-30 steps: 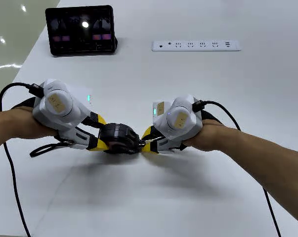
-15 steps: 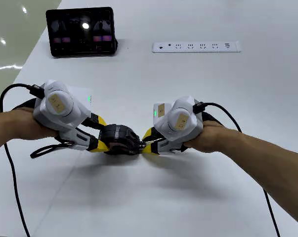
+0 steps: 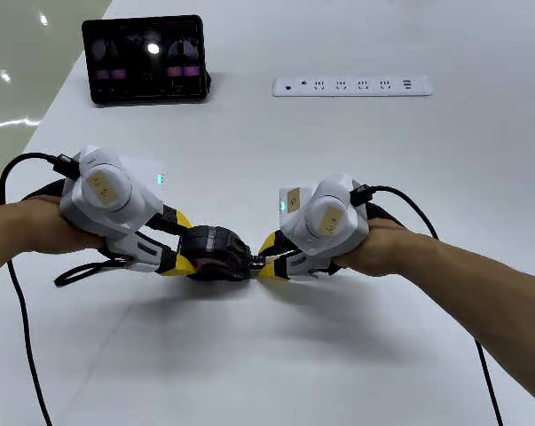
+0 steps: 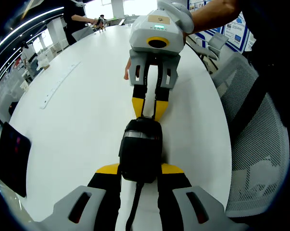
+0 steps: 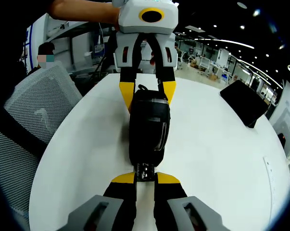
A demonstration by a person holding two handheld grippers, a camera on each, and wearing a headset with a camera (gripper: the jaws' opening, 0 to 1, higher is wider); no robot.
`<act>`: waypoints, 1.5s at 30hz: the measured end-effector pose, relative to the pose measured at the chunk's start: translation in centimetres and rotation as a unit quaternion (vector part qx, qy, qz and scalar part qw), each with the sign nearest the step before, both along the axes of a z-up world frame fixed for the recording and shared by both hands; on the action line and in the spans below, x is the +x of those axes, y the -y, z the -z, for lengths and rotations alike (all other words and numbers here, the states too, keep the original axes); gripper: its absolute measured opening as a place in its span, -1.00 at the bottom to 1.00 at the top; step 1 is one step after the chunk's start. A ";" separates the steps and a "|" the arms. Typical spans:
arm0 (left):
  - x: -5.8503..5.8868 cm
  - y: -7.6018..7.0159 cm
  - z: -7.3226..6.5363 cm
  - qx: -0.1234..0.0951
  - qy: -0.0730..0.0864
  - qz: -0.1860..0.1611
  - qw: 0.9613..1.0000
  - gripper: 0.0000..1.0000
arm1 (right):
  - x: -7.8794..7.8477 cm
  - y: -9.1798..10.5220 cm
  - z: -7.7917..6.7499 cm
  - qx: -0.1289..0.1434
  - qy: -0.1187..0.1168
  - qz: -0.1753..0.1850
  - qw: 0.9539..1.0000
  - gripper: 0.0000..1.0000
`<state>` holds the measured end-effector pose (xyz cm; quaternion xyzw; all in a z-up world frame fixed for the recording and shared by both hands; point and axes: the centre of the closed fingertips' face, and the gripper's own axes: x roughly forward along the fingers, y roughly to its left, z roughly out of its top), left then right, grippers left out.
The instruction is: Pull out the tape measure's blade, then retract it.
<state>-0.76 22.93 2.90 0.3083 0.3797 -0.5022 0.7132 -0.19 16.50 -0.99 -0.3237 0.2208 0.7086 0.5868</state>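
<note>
A black tape measure lies on the white table between the two grippers. My left gripper is shut on its case, one yellow fingertip on each side; in the left gripper view the case sits between those tips. My right gripper meets the case from the other side. Its tips are shut on the blade's end hook at the mouth of the case. The grippers face each other.
A dark tablet stands at the back left and a white power strip lies at the back right. Black cables trail from both grippers. A mesh chair stands beside the table. The table's left edge is near.
The right gripper has edged slightly to the right; the tape measure and the left gripper have stayed about where they were.
</note>
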 end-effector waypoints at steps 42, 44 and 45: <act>0.1 0.2 0.0 -0.006 -0.004 -0.001 1.000 -0.55 | 0.7 4.1 0.1 -0.015 0.007 0.002 1.000 -0.81; 0.1 0.2 0.0 -0.006 -0.004 -0.001 1.000 -0.55 | 0.8 4.3 0.1 -0.015 0.005 0.004 1.000 -0.81; 0.1 0.2 0.0 -0.006 -0.004 -0.001 1.000 -0.55 | 0.8 4.4 0.1 -0.016 0.004 0.005 1.000 -0.81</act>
